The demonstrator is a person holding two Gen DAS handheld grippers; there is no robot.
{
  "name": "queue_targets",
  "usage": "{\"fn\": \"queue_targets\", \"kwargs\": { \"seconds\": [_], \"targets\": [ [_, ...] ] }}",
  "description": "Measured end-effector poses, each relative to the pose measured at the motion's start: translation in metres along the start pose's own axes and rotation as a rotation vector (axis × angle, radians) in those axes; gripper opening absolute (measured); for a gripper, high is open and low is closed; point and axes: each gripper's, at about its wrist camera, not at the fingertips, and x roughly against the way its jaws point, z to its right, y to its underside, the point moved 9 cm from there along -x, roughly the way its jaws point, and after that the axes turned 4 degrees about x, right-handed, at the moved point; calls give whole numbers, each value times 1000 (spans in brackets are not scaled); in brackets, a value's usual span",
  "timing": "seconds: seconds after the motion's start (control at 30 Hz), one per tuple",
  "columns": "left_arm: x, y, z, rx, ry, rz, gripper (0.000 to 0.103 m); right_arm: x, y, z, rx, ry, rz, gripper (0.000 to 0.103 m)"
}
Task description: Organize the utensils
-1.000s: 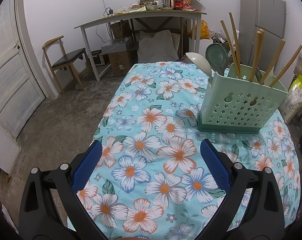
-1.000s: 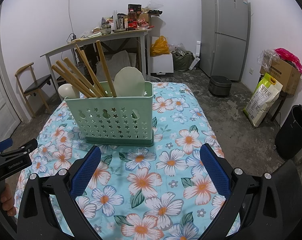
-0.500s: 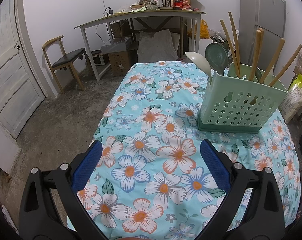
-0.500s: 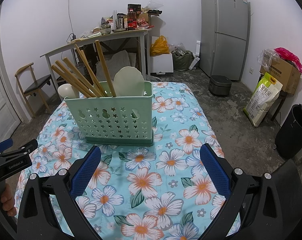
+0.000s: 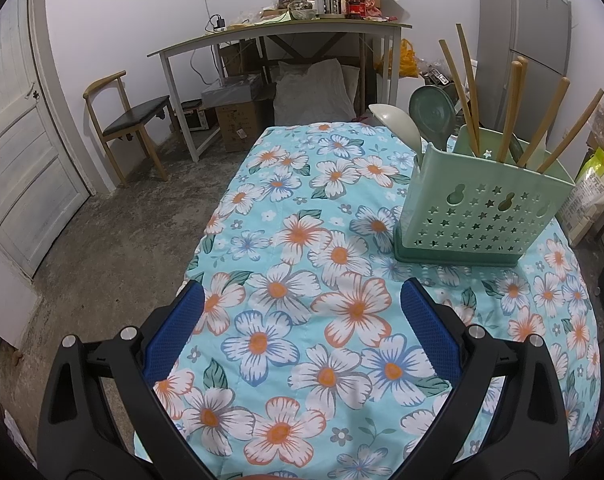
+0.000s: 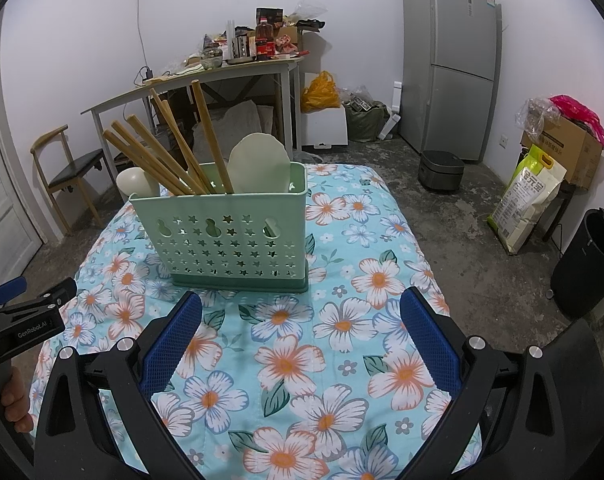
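Utensil holder [image 6: 238,240] upright on floral counter [image 6: 341,320], chopsticks [image 6: 170,152] and spoons [image 6: 260,166] inside. Left gripper [image 5: 302,320] and right gripper [image 6: 302,324]: fingers spread wide, grasping nothing.

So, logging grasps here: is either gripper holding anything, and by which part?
Nothing is held. The left gripper and right gripper are both open over the tablecloth.

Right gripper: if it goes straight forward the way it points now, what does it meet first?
Probably the green utensil holder, which stands straight ahead of the open right gripper on the floral tablecloth. Nothing lies between them; depth is unclear.
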Motion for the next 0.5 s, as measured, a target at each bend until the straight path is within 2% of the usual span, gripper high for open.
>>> {"fn": "queue_targets", "kwargs": {
  "seconds": [0.5],
  "targets": [
    [1, 1, 2, 1, 1, -2, 95, 0, 0, 0, 0, -2, 1, 97]
  ]
}}
